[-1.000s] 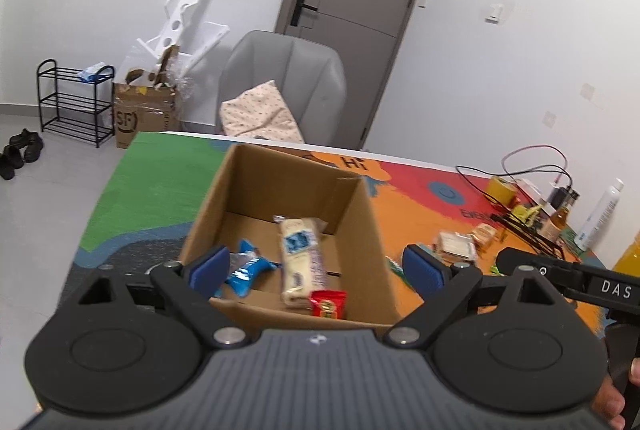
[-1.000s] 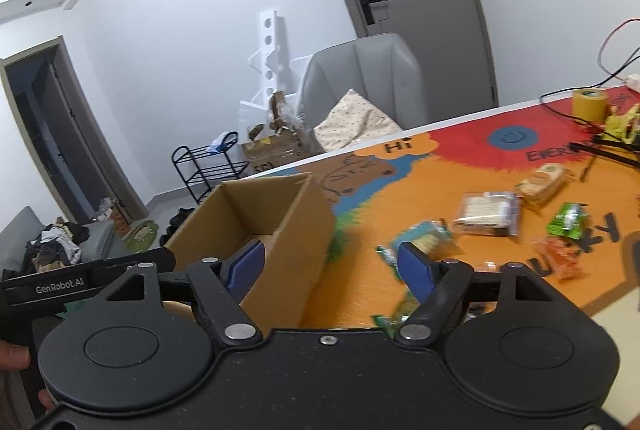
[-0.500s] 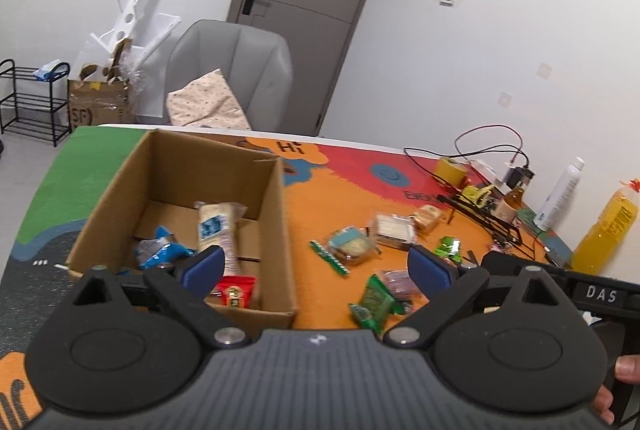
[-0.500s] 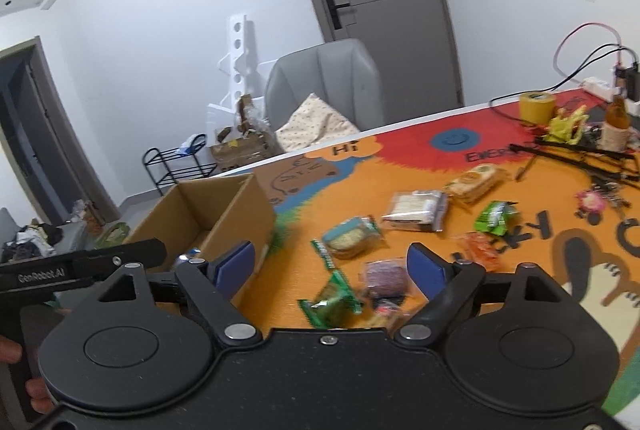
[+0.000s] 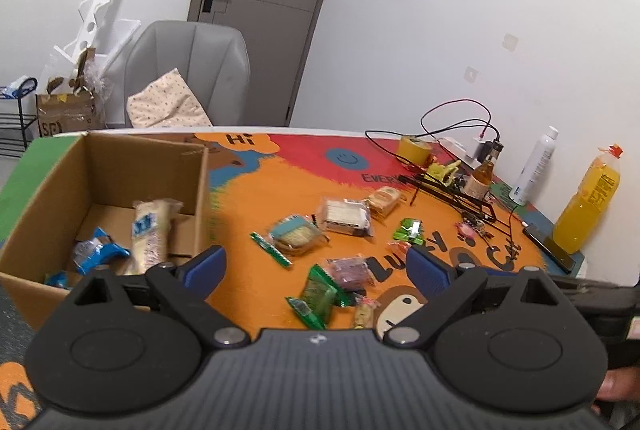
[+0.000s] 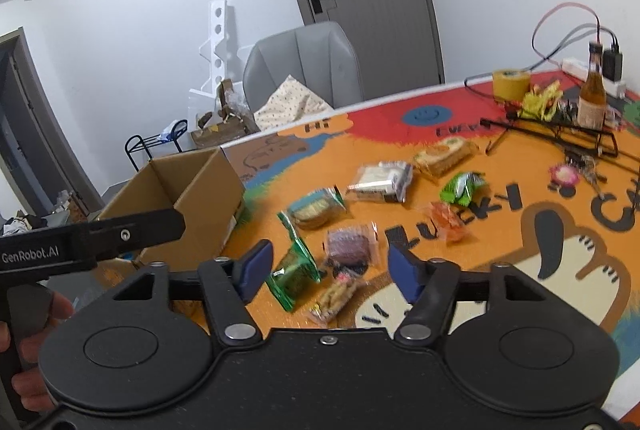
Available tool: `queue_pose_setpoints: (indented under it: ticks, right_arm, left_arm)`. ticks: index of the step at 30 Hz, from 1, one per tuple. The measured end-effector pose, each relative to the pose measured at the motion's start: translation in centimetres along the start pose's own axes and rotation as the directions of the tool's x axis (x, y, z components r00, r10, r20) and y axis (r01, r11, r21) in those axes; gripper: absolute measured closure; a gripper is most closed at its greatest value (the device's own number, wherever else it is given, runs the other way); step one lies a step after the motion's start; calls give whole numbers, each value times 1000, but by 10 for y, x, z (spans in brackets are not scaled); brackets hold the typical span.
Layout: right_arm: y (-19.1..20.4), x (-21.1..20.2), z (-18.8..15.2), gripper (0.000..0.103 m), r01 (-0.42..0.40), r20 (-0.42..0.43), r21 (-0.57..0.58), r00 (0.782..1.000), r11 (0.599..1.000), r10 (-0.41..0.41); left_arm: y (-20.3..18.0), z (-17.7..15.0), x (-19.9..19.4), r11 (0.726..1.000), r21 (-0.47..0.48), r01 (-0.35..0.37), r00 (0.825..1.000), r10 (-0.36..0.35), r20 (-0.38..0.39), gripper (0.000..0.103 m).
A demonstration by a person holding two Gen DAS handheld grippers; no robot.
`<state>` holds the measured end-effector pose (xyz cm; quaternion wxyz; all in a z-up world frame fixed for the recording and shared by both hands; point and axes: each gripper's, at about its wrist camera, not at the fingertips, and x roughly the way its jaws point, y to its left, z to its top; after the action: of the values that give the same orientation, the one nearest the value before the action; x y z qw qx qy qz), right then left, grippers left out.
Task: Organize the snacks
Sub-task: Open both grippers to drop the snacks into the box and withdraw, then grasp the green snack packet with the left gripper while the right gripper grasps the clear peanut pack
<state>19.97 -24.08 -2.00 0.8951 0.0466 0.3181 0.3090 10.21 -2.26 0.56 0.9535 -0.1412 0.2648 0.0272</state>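
Jaws: left gripper (image 5: 316,264) spread, empty | right gripper (image 6: 328,270) closing, nothing pinched | cardboard box (image 5: 202,190) edge left

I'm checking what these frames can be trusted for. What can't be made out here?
- Cardboard box: its contents, right wrist view, hidden by its own wall.
- Red packet: print blurred, right wrist view.
- Box's near-left corner: left wrist view, hidden behind the left gripper.

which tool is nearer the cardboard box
Left. The left tool sits at the cardboard box's near right corner; the right tool, jaws closing and gripping nothing, is farther right over the loose snacks.
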Motion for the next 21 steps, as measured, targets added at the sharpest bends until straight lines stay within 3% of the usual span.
queue_pose_setpoints:
  ticks: [3,8,11,21]
  right_arm:
    - [-5,8,-4,49,-9,-21,20,1000,1000,9]
    - [-11,21,-9,54,-8,-46,48,999,999,10]
    - [-14,33,-13,54,-12,-74,72,997,997,18]
    - [-22,78,-27,55,-37,-157,123,986,992,56]
  left_arm:
    - [-5,-4,7,1000,16,4,1000,-4,-14,12]
    - [-7,-10,23,1000,8,14,998,-14,-53,35]
    - [-7,-14,34,1000,11,18,997,-17,-75,42]
    - [-6,-23,71,1000,11,4,991,-2,-133,46]
